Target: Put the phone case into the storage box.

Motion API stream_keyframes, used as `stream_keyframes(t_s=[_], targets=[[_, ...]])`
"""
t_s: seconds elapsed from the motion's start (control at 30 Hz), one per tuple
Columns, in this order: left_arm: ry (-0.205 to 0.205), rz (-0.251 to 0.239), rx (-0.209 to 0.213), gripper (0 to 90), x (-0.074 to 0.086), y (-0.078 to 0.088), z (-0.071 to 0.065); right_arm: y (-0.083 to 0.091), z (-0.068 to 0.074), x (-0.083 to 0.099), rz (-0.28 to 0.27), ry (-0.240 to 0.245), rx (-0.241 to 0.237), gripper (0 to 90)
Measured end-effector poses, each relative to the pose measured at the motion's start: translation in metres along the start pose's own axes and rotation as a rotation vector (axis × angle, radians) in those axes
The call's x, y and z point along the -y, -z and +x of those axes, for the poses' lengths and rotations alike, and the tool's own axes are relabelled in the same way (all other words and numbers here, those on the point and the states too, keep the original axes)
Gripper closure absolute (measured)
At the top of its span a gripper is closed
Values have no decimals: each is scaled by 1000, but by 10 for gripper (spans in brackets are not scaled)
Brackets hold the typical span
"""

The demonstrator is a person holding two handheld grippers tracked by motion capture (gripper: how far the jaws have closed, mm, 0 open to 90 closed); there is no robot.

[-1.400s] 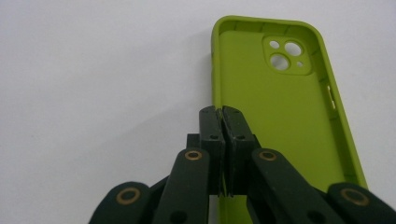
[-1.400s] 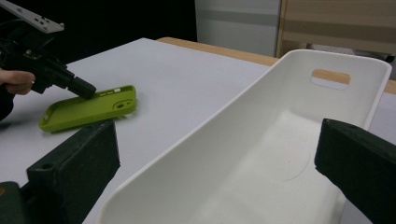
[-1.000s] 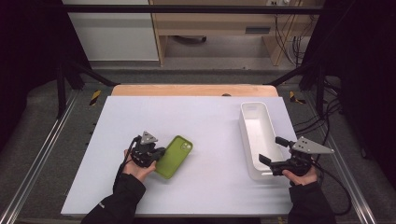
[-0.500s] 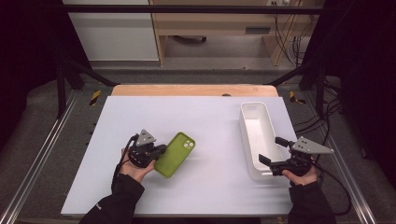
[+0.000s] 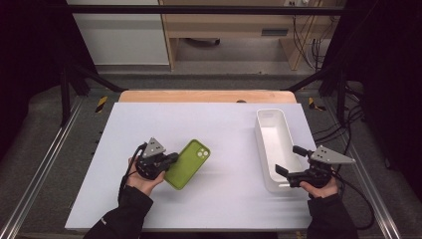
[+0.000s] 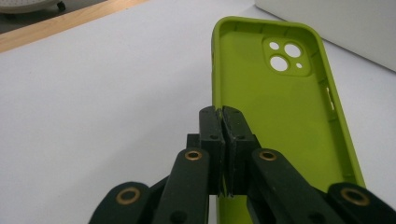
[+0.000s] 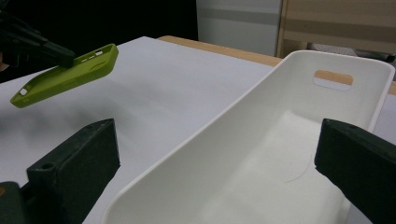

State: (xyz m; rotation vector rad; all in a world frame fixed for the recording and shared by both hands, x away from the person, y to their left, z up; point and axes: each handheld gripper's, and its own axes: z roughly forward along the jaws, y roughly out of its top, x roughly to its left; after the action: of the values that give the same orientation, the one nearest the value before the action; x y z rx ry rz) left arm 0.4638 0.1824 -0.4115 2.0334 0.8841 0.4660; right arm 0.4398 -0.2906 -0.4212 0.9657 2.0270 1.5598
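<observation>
A lime-green phone case (image 5: 189,162) hangs tilted just above the white table, its open inner side up in the left gripper view (image 6: 285,116). My left gripper (image 5: 170,160) is shut on the case's long edge (image 6: 222,112). In the right gripper view the case (image 7: 65,74) floats over its shadow at the far left. My right gripper (image 5: 287,160) stands open at the near end of a long white bin (image 5: 260,144). Its jaws sit wide apart on either side of the bin's near corner (image 7: 224,121), not pressing on it.
The white tabletop (image 5: 224,124) lies between the case and the bin. A wooden strip (image 5: 199,95) runs along its far edge. Metal rails (image 5: 45,164) flank the table, and cables (image 5: 348,124) trail at the right.
The left gripper has lifted the green case a little off the table and slightly to the right. The right gripper and the bin have stayed put.
</observation>
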Motion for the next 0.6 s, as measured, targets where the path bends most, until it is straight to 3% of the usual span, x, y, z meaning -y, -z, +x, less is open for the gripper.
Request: stream_keyframes(t_s=[0.6], targets=[[-62, -26, 18, 879, -7, 4, -16, -6, 13, -9, 14, 22, -21, 9]])
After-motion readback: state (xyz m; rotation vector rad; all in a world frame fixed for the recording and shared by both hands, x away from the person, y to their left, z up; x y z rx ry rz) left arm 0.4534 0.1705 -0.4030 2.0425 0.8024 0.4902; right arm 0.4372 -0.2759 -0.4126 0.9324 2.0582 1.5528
